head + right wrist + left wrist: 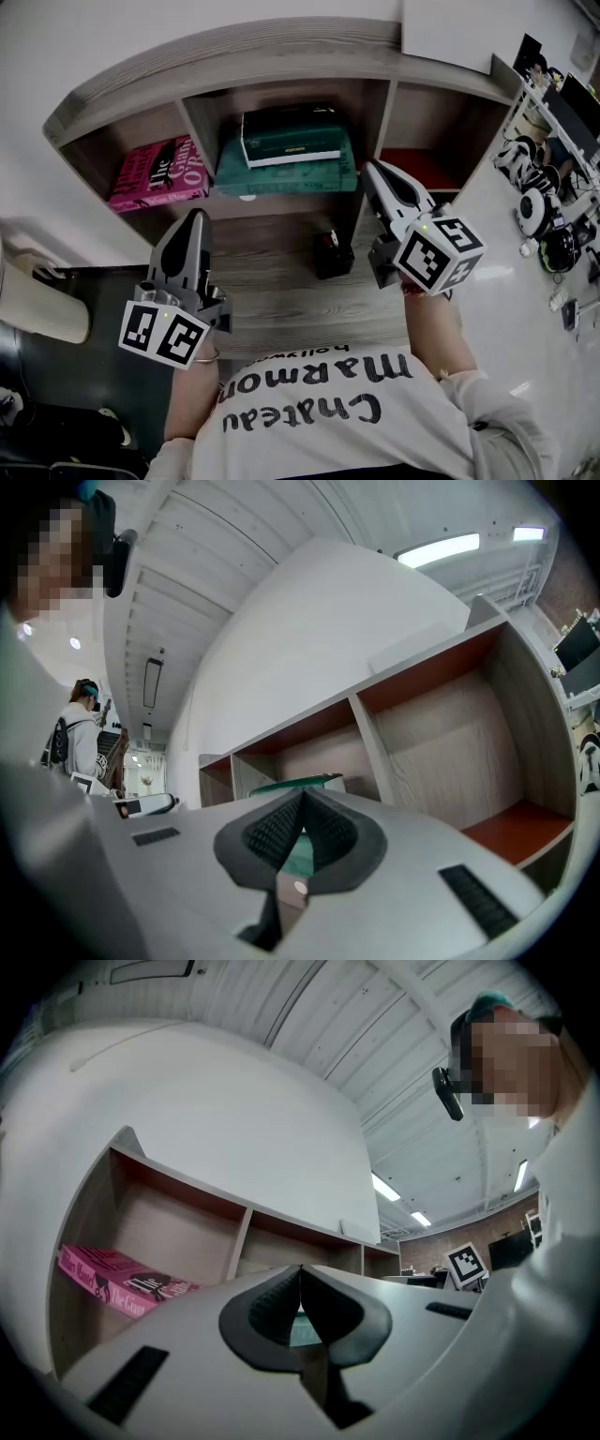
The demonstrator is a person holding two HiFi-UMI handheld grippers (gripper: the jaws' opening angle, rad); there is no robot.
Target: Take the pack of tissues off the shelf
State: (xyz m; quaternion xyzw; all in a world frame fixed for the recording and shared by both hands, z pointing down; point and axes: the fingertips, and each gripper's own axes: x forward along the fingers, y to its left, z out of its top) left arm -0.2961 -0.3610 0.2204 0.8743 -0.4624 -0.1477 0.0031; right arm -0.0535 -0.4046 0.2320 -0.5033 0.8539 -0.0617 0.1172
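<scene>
— Shelving, head view?
— Grey wooden shelf is standing against white wall; teal soft pack of tissues is lying in its middle compartment.
— Left gripper view?
— Left gripper is pressing its jaws together, empty.
— Right?
— Right gripper is doing likewise.

Grippers: 2, left gripper & right gripper. Marker cubes: 2, left cube & right cube. Shelf: 1, w/ 3 compartments. Books: 2, i.e. 1 pink book, 1 dark green book. Teal pack: 1. Small black thing: 1. Desk: 1. People: 2, incl. 1 far-off person
</scene>
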